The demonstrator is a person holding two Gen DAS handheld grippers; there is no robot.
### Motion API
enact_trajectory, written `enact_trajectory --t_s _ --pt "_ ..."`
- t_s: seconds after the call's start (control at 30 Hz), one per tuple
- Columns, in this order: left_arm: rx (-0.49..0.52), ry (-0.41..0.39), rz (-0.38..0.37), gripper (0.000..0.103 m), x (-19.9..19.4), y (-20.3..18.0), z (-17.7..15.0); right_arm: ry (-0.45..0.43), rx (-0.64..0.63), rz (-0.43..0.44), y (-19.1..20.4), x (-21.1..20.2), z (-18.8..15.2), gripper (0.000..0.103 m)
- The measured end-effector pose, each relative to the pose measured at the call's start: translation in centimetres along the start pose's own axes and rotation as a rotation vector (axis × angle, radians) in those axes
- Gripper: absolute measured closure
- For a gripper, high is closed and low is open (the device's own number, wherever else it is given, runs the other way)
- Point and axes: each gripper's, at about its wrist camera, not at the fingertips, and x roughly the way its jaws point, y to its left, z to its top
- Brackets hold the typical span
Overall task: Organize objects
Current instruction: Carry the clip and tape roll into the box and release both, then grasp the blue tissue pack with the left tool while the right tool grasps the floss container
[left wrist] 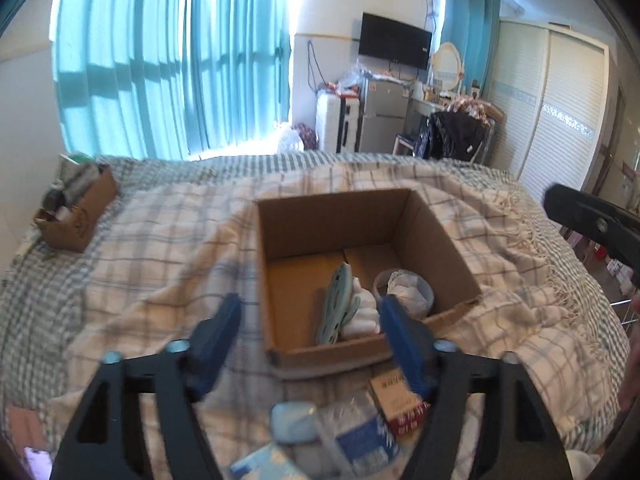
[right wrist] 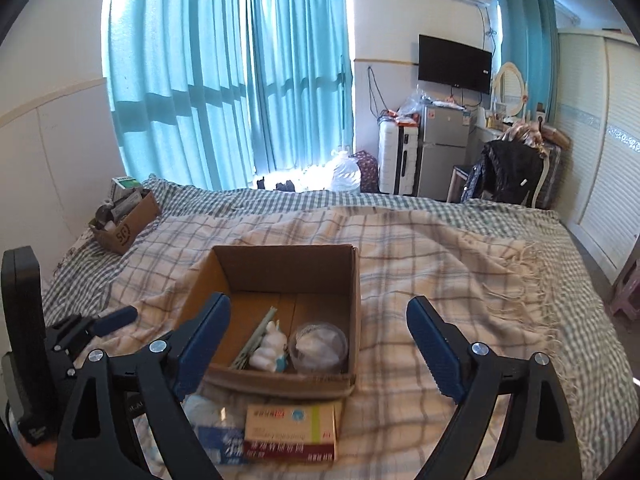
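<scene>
Both grippers hung over the bed w/ jaws spread wide, nothing held: left gripper (left wrist: 310,334), right gripper (right wrist: 320,344). Cardboard box (right wrist: 280,264) sat open on the plaid blanket (right wrist: 440,272), holding a white rabbit figure (right wrist: 270,350), a clear lidded cup (right wrist: 318,346) & a pale-green flat item (unclear what). Medicine box (right wrist: 290,432) lay just in front of it.
</scene>
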Motion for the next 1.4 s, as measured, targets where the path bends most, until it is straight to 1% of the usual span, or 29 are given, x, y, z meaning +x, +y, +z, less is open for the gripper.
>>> enact_trajectory --t_s 0.03,0.1,0.13,0.17,0.23,0.27,0.33,0.43,0.5,0.6,0.7,0.9,0.97,1.03,1.07,1.1,1.13,1.17,1.2,1.23,1.27,1.3,1.33,1.4 --pt "-0.005 -0.020 0.004 0.017 -1.3 0.2 0.0 -0.011 -0.008 -0.004 0.4 -1.5 -0.2 0.010" --pt "-0.020 -0.046 0.002 0.012 -3.4 0.7 0.0 -0.026 -0.018 -0.014 1.3 -3.8 -0.5 0.009" --pt "-0.030 -0.050 -0.002 0.007 -4.6 1.0 0.0 -0.032 -0.019 -0.014 1.6 -5.0 -0.8 0.009" --pt "-0.034 -0.051 -0.004 0.005 -5.2 1.3 0.1 -0.036 -0.017 -0.010 1.9 -5.9 -1.0 0.009" --pt "-0.029 -0.068 0.005 0.004 -6.9 1.4 -0.2 -0.047 -0.013 0.003 2.5 -7.4 -1.5 0.009" --pt "-0.018 -0.083 0.032 0.001 -7.9 1.6 -0.4 -0.052 -0.013 0.009 2.9 -8.1 -1.9 0.008" --pt "0.000 -0.102 0.065 0.000 -9.0 1.9 -1.0 -0.060 -0.015 0.021 3.4 -9.0 -2.7 0.007" --pt "-0.015 -0.099 0.097 0.000 -9.6 2.6 -2.1 -0.061 -0.025 0.043 4.1 -9.3 -4.6 0.007" --pt "-0.037 -0.086 0.103 0.000 -9.2 3.2 -3.3 -0.050 -0.013 0.053 4.2 -8.7 -6.0 0.007" --pt "-0.066 -0.080 0.138 0.000 -7.8 3.9 -6.0 -0.030 -0.002 0.071 3.9 -6.8 -8.3 0.007" --pt "-0.100 0.006 0.138 0.000 -4.6 4.6 -8.7 0.012 -0.008 0.049 4.0 -4.3 -10.2 0.007" --pt "-0.119 0.119 0.166 0.000 0.9 3.9 -13.4 0.086 -0.018 0.080 3.8 0.2 -13.8 0.007" --pt "-0.147 0.130 0.166 0.000 2.1 3.6 -14.7 0.110 -0.045 0.071 3.9 1.4 -14.7 0.007" --pt "-0.164 0.100 0.201 0.000 2.6 3.2 -15.5 0.125 -0.050 0.069 3.8 2.5 -15.4 0.007" --pt "-0.178 0.090 0.216 0.001 2.8 3.2 -15.9 0.132 -0.035 0.076 3.6 2.9 -15.6 0.007" --pt "-0.198 0.093 0.209 0.002 3.2 3.3 -16.3 0.146 -0.014 0.075 3.4 3.4 -15.7 0.007" --pt "-0.215 0.105 0.185 0.005 3.6 3.4 -16.6 0.162 0.007 0.068 3.1 3.9 -15.9 0.007" --pt "-0.224 0.119 0.174 0.009 3.9 3.3 -16.9 0.170 0.017 0.073 2.9 4.3 -16.0 0.007" --pt "-0.220 0.130 0.170 0.010 4.2 3.0 -17.0 0.174 0.017 0.083 2.8 4.6 -16.1 0.007" --pt "-0.199 0.143 0.165 0.015 4.6 2.6 -17.1 0.178 0.012 0.081 2.8 4.9 -16.2 0.007" --pt "-0.176 0.154 0.156 0.028 4.9 2.1 -17.2 0.179 0.006 0.072 2.7 5.1 -16.2 0.007" --pt "-0.158 0.170 0.143 0.036 5.2 1.7 -17.2 0.179 0.004 0.067 2.7 5.3 -16.2 0.007" --pt "-0.136 0.186 0.136 0.041 5.5 1.4 -17.4 0.180 0.011 0.068 2.5 5.4 -16.1 0.007" --pt "-0.100 0.195 0.138 0.042 5.7 0.8 -17.5 0.184 0.032 0.083 2.3 5.5 -16.1 0.007"
